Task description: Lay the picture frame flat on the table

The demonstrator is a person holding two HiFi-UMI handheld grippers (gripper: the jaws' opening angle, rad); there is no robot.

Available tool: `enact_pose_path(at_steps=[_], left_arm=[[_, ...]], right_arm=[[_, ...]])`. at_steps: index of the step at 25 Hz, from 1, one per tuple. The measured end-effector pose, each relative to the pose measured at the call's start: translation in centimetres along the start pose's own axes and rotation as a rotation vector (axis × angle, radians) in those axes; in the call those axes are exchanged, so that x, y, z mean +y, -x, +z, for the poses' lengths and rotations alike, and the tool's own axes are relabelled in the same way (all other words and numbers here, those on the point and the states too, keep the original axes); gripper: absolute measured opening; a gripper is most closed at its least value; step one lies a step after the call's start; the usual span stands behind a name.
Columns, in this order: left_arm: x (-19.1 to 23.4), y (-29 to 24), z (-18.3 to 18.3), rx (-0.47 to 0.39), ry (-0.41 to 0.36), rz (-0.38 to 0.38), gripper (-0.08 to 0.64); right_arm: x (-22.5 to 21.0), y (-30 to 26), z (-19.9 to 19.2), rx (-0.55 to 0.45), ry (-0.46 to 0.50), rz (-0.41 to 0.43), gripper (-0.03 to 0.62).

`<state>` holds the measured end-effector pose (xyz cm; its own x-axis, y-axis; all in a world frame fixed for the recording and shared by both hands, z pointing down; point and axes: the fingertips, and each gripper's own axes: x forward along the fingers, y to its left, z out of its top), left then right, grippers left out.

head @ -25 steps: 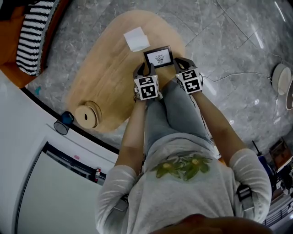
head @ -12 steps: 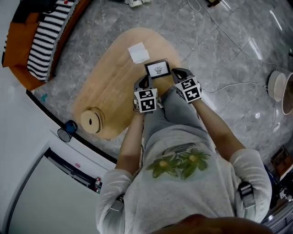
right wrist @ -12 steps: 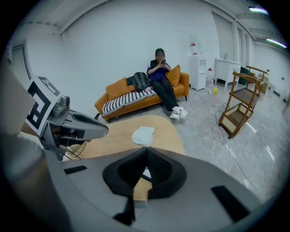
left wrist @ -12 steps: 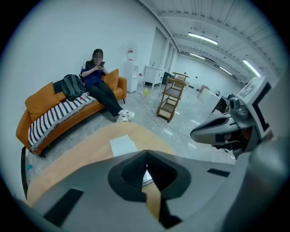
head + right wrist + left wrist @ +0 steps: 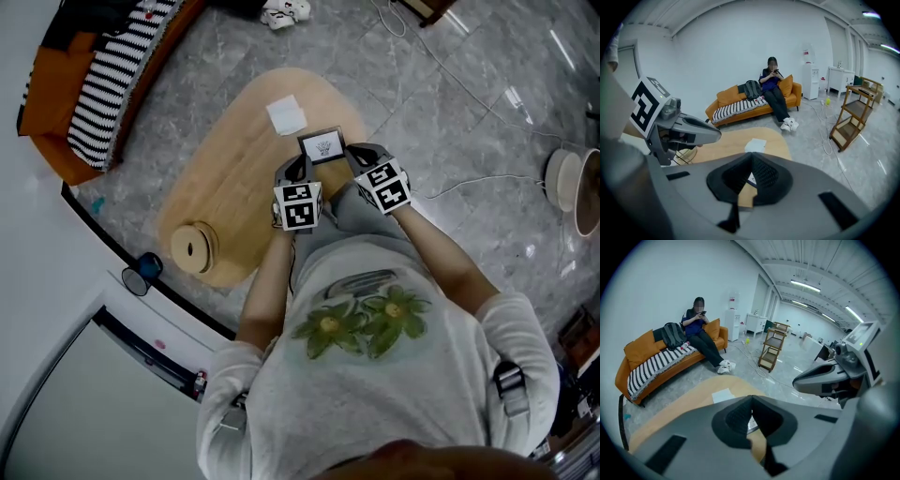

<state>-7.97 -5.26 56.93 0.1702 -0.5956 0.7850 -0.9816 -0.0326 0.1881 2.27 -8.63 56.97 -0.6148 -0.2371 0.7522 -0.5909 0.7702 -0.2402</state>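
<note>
The black picture frame (image 5: 323,145) lies flat and face up on the oval wooden table (image 5: 234,178), near its right edge. My left gripper (image 5: 296,167) hangs shut and empty just short of the frame's left corner. My right gripper (image 5: 359,152) is shut and empty at the frame's right side. Both are above the table and neither touches the frame. In the left gripper view the closed gripper (image 5: 751,398) hides most of the frame (image 5: 751,424). The right gripper view shows the same: a shut gripper (image 5: 752,154) with a sliver of the frame (image 5: 751,179) below it.
A white paper (image 5: 286,114) lies beyond the frame. A round wooden piece (image 5: 192,250) sits at the table's near left end, a blue cup (image 5: 141,274) on the floor by it. A person (image 5: 698,329) sits on an orange sofa (image 5: 103,75). A wooden cart (image 5: 771,345) and cables stand further off.
Both grippers have lifted away from the frame, which stays in place on the table. The head view has pulled back, so the table looks smaller.
</note>
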Motion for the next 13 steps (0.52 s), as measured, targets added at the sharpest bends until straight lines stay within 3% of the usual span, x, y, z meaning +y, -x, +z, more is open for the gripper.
enact_pose_path(at_steps=[13], left_arm=[[-0.1, 2.2, 0.8, -0.011, -0.028, -0.007, 0.015]], right_arm=[[0.9, 1.0, 2.4, -0.048, 0.031, 0.031, 0.006]])
